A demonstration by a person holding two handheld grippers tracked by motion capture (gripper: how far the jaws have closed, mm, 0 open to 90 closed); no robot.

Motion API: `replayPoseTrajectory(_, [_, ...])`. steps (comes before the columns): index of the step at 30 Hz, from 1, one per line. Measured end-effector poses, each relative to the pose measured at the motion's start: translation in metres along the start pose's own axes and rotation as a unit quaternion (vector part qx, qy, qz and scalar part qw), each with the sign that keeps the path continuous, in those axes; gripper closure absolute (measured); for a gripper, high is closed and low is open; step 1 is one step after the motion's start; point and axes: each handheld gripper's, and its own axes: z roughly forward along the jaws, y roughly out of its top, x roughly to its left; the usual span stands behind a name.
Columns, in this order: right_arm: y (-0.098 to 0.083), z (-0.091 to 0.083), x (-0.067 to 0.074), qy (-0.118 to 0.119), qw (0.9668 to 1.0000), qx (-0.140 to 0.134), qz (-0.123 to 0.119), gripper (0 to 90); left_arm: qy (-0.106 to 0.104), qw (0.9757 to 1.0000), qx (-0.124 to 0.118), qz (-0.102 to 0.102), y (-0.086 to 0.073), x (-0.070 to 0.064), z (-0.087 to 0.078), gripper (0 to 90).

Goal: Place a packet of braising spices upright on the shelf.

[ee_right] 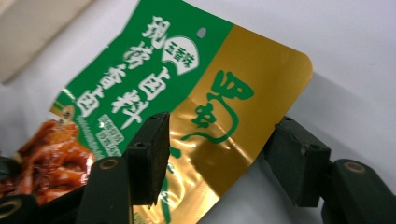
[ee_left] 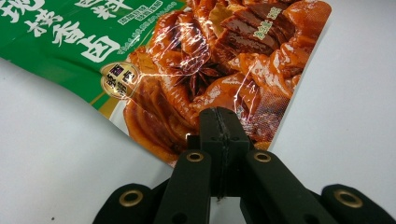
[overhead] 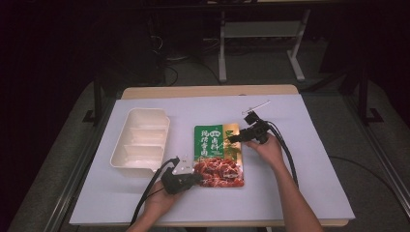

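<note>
High view: the sauce packet (overhead: 218, 155) lies mid-table, just right of the white tray (overhead: 141, 139).

Left gripper view: your left tool (ee_left: 219, 122) is clamped tight on the packet's bottom edge.

Right gripper view: your right tool (ee_right: 224, 158) stands partly open, jaws straddling the packet's gold corner, not pressing.

dim room, grey floor (overhead: 38, 159), white metal frame (overhead: 261, 34) behind, wooden table (overhead: 208, 91) under pale sheet (overhead: 309, 159)
</note>
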Motion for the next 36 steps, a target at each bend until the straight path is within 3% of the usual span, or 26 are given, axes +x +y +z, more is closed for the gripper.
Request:
replayPoseTrajectory(3, [0.0,-0.004,0.001,0.011,0.9999,-0.007,-0.003,45.8,0.0,1.0,0.0,0.0,0.0,0.0,0.0,89.9])
replayPoseTrajectory(5, [0.001,-0.011,0.004,0.048,0.9986,-0.024,-0.001,53.0,0.0,1.0,0.0,0.0,0.0,0.0,0.0,90.0])
replayPoseTrajectory(9, [0.001,-0.012,0.011,0.084,0.9961,-0.021,-0.016,58.1,0.001,1.0,-0.002,-0.002,0.0,0.0,0.0,90.0])
replayPoseTrajectory(13, [0.001,-0.006,0.013,0.061,0.9978,-0.004,-0.024,60.6,0.003,1.0,-0.003,-0.002,-0.001,-0.001,0.0,90.0])
replayPoseTrajectory(16, [-0.001,0.001,0.011,0.04,0.999,0.007,-0.017,63.9,0.003,1.0,-0.003,-0.002,-0.001,-0.001,0.0,89.9])
replayPoseTrajectory(20, [-0.003,0.007,0.007,0.04,0.9991,0.014,-0.008,66.8,0.003,1.0,-0.004,-0.002,-0.001,-0.001,0.0,89.9])
replayPoseTrajectory(24, [-0.005,0.009,0.006,0.039,0.9989,0.026,-0.007,77.0,0.002,1.0,-0.004,-0.001,-0.001,-0.001,0.0,89.9])
replayPoseTrajectory(27, [-0.003,0.006,0.007,0.045,0.9987,0.018,-0.013,88.5,0.002,1.0,-0.004,-0.002,-0.001,-0.001,0.0,89.9])
replayPoseTrajectory(29, [-0.002,0.002,0.008,0.057,0.9982,0.011,-0.017,88.9,0.003,1.0,-0.004,-0.001,-0.001,-0.001,0.0,89.9])
replayPoseTrajectory(34, [-0.001,-0.002,0.011,0.081,0.9965,-0.005,-0.02,87.8,0.003,1.0,-0.004,0.0,-0.001,-0.001,0.0,89.9])
replayPoseTrajectory(36, [-0.002,0.003,0.011,0.094,0.9955,-0.002,-0.009,78.1,0.004,1.0,-0.004,0.0,-0.001,-0.001,0.0,89.9])
